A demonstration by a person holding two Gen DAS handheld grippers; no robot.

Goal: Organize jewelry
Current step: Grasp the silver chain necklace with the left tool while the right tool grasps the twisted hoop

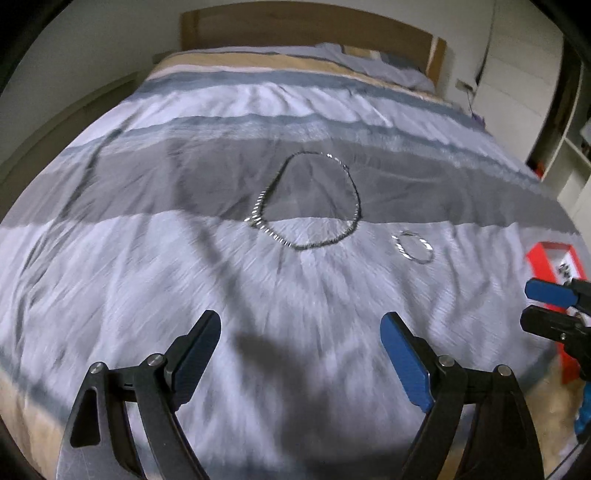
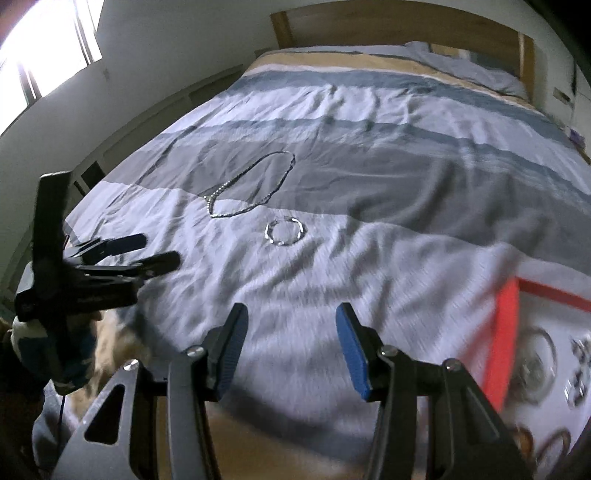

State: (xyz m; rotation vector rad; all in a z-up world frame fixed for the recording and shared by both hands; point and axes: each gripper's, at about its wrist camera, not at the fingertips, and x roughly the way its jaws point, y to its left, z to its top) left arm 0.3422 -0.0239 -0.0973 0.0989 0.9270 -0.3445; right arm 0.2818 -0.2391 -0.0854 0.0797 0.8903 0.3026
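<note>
A long silver chain necklace (image 1: 258, 206) (image 2: 229, 184) lies in a loop on the striped duvet, across the grey and white bands. A small silver bracelet (image 1: 424, 257) (image 2: 300, 224) rests just right of it on the white band. At the right edge of the bed stands a red jewelry box (image 1: 535, 258) (image 2: 504, 332) with several silver pieces on its white lining. My left gripper (image 1: 301, 326) (image 2: 147, 251) hovers open over bare duvet, short of the necklace. My right gripper (image 2: 291, 321) (image 1: 528, 304) is open too, nothing between its fingers, nearer than the bracelet and left of the box.
The duvet (image 1: 184, 277) covers a bed with a wooden headboard (image 1: 295, 26) and a pillow (image 2: 461, 62) at the far end. White shelving (image 1: 565, 147) stands to the right of the bed. A bright window (image 2: 44, 40) is on the left wall.
</note>
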